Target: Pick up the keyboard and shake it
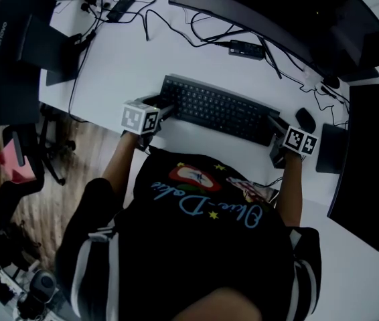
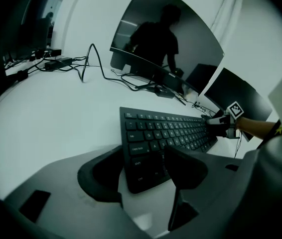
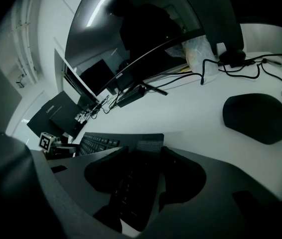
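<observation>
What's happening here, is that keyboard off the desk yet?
A person holds a claw in each hand at either end of the black keyboard, which lies flat on the white desk. The left claw is open with the keyboard's left end between its jaws. The right claw appears closed on the right end. Nothing is lifted yet.

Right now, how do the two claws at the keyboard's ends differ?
The left gripper stands wide open, only the keyboard's left corner between its jaws; the right gripper looks closed on the right end, which fills its gap. The right gripper sits beside the mouse; the left gripper sits near the desk's edge. Both aim down at the keyboard.
</observation>
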